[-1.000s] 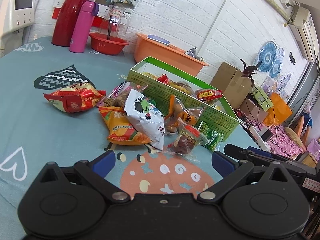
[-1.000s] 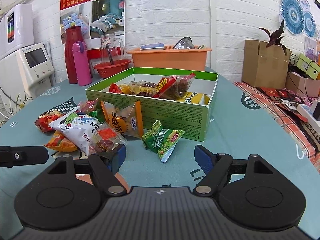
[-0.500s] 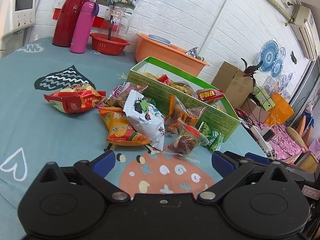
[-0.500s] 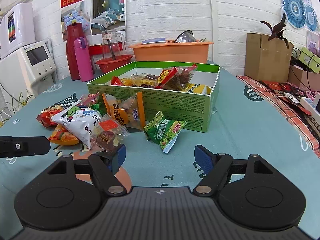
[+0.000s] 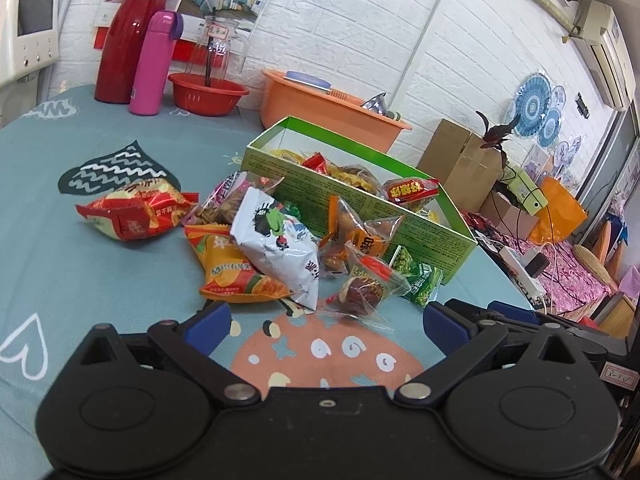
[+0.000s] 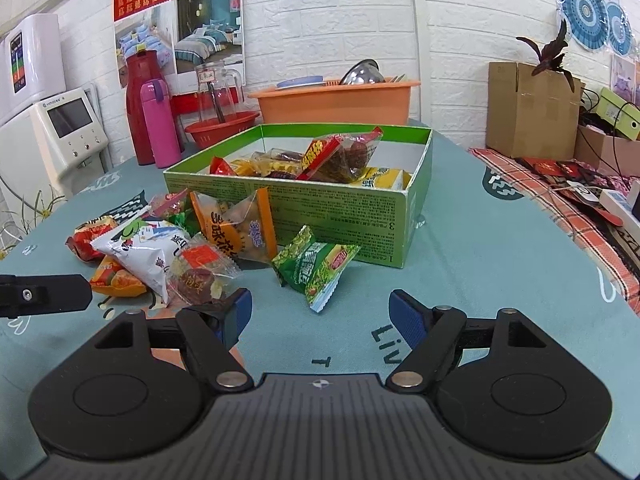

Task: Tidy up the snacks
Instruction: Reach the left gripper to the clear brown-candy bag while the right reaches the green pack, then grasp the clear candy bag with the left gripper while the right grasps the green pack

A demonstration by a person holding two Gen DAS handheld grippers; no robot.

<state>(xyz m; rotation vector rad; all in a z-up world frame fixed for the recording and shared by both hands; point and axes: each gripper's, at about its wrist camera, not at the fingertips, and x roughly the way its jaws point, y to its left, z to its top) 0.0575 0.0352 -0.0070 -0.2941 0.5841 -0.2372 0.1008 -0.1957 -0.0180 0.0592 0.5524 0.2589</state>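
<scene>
An open green box [image 6: 340, 216] [image 5: 372, 208] on the teal tablecloth holds several snack packets. Loose packets lie heaped before its near wall: a white bag [image 5: 276, 244] [image 6: 148, 252], an orange chip bag [image 5: 232, 268], a red bag [image 5: 132, 212], an orange-edged clear pack [image 6: 236, 228], a clear pack with dark fruit [image 5: 364, 288] [image 6: 200, 276], and a green pea packet [image 6: 316, 266] [image 5: 420, 280]. My left gripper [image 5: 326, 320] is open, just short of the fruit pack. My right gripper [image 6: 320, 316] is open, just short of the green pea packet.
At the table's far side stand a red flask [image 5: 128, 40], a pink bottle [image 5: 154, 64], a red bowl with a glass jug [image 5: 208, 92] and an orange basin [image 5: 320, 108]. Cardboard boxes [image 6: 528, 112] and cables sit past the table's right edge.
Both grippers have edged forward toward the snack pile; the packets look slightly nearer. Both stay open and no packet has moved.
</scene>
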